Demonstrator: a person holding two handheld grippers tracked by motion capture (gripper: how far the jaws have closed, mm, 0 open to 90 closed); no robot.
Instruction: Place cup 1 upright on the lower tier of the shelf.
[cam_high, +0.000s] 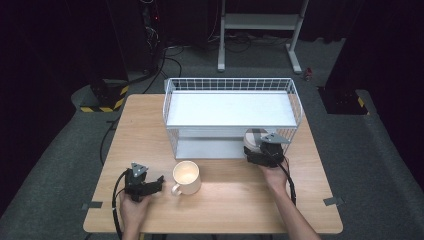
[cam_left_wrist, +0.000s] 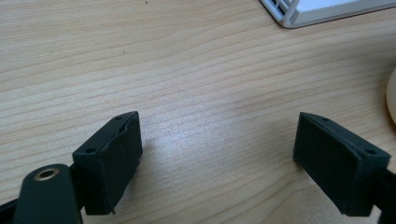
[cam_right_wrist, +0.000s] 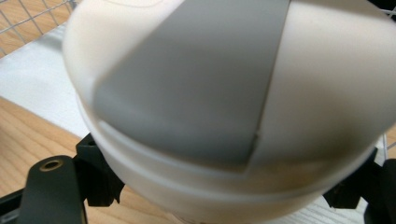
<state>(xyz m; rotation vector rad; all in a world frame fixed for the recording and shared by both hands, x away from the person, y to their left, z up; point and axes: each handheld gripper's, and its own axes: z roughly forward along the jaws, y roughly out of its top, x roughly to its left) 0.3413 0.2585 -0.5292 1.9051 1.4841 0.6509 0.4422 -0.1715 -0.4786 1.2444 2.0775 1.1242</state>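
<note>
High view: my right gripper (cam_high: 256, 148) clamps the white-and-grey cup (cam_high: 254, 136) at the wire rack (cam_high: 230, 85), not shelved; left gripper (cam_high: 156, 184) gapes empty beside the mug (cam_high: 186, 176)

The high view looks forward and down over the whole wooden table (cam_high: 225, 200) from the person's side. The left gripper view sits low and close above the tabletop, catching a corner of the white wire rack (cam_left_wrist: 299, 14) also seen from above (cam_high: 230, 85). The right gripper view presses close against a white-and-grey container (cam_right_wrist: 224, 93), blurred by nearness.
</note>
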